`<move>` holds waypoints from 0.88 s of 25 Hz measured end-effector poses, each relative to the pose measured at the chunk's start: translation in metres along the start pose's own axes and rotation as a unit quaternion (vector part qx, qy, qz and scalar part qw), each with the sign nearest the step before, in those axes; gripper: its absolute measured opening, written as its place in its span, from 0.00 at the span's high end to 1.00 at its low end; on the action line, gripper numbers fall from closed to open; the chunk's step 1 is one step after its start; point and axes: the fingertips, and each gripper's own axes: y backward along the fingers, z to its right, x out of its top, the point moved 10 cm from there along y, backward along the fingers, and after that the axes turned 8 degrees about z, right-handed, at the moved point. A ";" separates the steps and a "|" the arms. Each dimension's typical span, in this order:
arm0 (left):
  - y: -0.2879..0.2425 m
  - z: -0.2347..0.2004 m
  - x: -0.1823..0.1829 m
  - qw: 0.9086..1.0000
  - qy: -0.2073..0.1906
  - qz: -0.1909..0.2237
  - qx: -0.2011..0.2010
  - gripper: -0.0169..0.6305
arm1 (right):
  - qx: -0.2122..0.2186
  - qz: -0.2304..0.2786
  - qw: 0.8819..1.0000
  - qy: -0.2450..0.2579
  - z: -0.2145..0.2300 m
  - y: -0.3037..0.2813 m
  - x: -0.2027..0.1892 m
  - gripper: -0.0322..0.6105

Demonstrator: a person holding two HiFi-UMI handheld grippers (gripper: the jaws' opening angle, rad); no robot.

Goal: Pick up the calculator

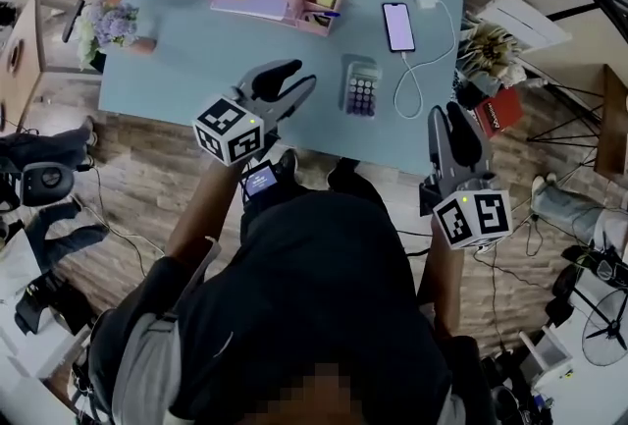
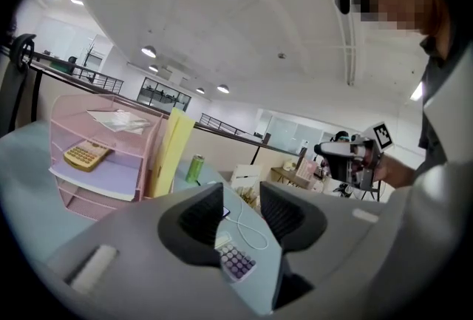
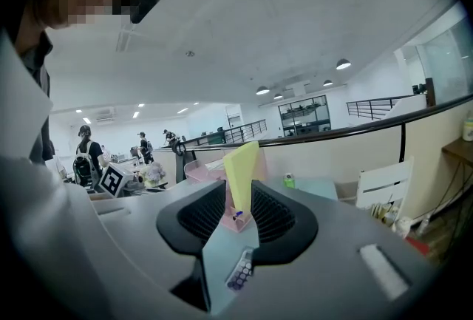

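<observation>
Calculator lies lengthwise away from the person, display end farthest; left gripper and right gripper fingers spread, empty.

Calculator lies beyond the left gripper's parted, empty fingers

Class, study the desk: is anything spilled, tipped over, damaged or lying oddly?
Nothing stands out. The calculator lies flat, the phone lies flat with its white cable looped beside it, and the green can stands upright. No spill shows.
</observation>
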 end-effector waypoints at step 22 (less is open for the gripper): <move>-0.104 -0.048 -0.098 0.990 0.095 -0.101 0.002 0.63 | -0.030 -0.040 0.998 -0.032 0.065 0.003 -0.029 0.80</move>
